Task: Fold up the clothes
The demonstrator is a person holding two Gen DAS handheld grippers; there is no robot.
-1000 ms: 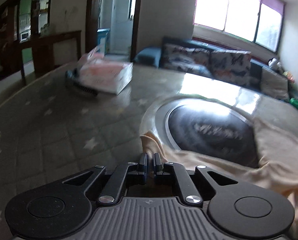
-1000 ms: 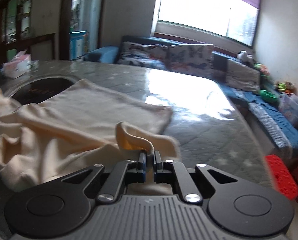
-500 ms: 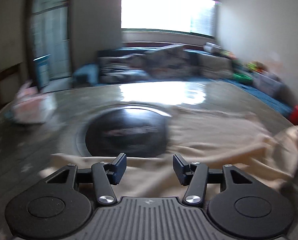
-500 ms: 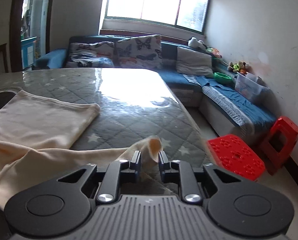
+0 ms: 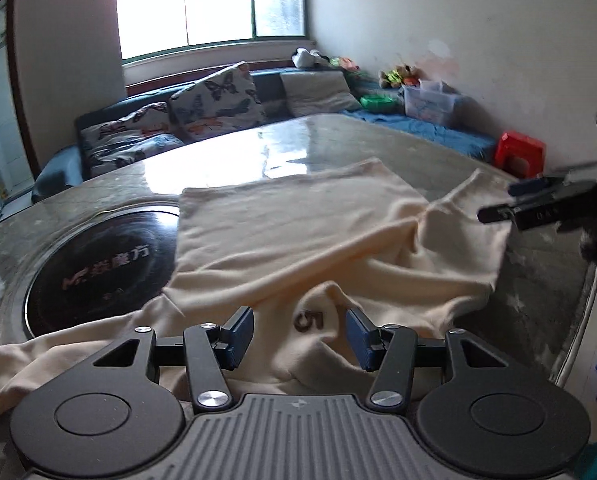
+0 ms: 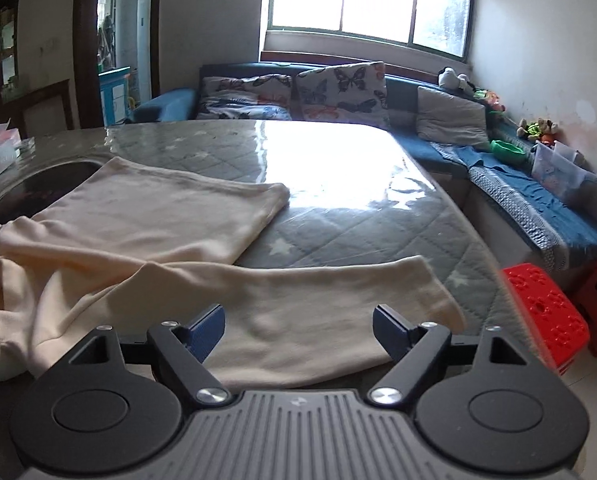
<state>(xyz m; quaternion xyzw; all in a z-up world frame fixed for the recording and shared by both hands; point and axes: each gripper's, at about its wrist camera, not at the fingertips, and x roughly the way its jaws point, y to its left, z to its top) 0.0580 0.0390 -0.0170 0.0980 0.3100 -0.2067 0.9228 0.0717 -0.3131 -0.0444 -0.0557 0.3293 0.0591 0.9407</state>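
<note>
The cream shirt (image 5: 298, 232) lies spread and wrinkly on the tabletop (image 6: 338, 200), partly over the round black plate (image 5: 98, 268). The left tool (image 5: 299, 334) is wide open above the shirt and holds nothing. The right tool (image 6: 298, 328) is wide open too, over a sleeve (image 6: 318, 300) near the tabletop's right edge.

A bright window (image 6: 368, 0) fills the far wall, glare pooling on the glossy star-patterned table (image 6: 338, 168); a blue sofa (image 6: 518, 184) with butterfly cushions (image 6: 340, 92) runs beneath it; red plastic stools (image 6: 546, 308) stand on the pale floor by the white wall (image 5: 478, 20).
</note>
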